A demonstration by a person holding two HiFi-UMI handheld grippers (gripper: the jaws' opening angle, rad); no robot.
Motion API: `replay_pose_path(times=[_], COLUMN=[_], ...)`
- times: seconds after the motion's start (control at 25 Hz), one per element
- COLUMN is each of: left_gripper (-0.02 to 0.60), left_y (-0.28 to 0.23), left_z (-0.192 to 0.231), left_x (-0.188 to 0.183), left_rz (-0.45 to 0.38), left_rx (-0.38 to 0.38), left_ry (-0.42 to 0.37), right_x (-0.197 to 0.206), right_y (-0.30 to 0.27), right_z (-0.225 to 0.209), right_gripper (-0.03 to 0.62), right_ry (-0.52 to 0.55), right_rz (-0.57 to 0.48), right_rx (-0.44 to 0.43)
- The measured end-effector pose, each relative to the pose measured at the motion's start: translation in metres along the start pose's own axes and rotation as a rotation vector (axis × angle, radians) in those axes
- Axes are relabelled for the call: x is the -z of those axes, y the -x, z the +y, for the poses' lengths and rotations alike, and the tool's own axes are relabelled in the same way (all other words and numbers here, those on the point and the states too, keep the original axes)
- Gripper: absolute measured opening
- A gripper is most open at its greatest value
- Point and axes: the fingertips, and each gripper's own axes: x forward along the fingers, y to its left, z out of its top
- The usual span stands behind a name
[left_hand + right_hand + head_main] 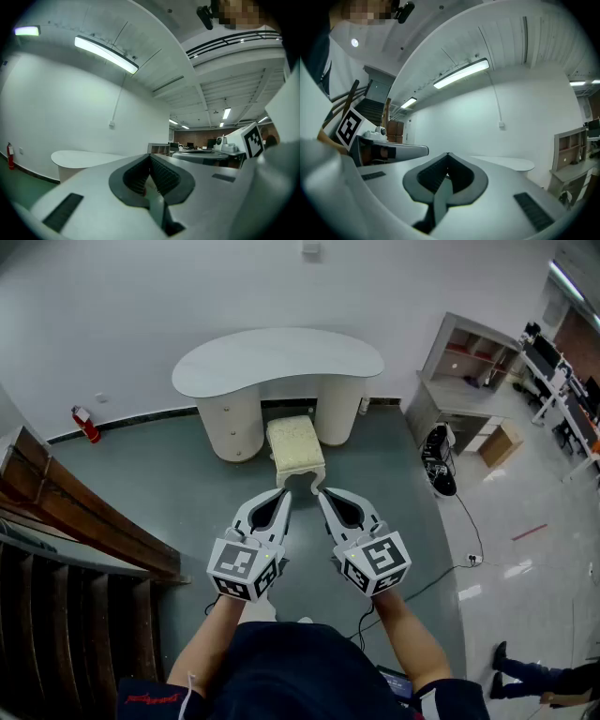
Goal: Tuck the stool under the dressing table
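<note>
Cream stool (296, 448) is half-tucked under dressing table (277, 360); left gripper (286, 492) & right gripper (316, 491) are closed, empty, near its front. Even push w/ both is advised.

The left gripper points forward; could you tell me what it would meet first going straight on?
Probably the stool, just ahead; height is unclear, so it may instead pass over to the dressing table.
</note>
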Motion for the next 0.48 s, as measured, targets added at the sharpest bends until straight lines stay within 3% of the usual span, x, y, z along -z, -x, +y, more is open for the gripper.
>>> replay_pose_path(times=[0.48], left_gripper=[0.008], left_y=[-0.0005], left_z=[-0.003], left_x=[0.0023], left_rz=[0.009], left_rx=[-0.005], left_ry=[0.007], right_x=[-0.0007], right_y=[0.008], right_z=[-0.0016], right_gripper=[0.012], right_ry=[-0.006], right_rz=[-0.012], right_rx=[-0.003])
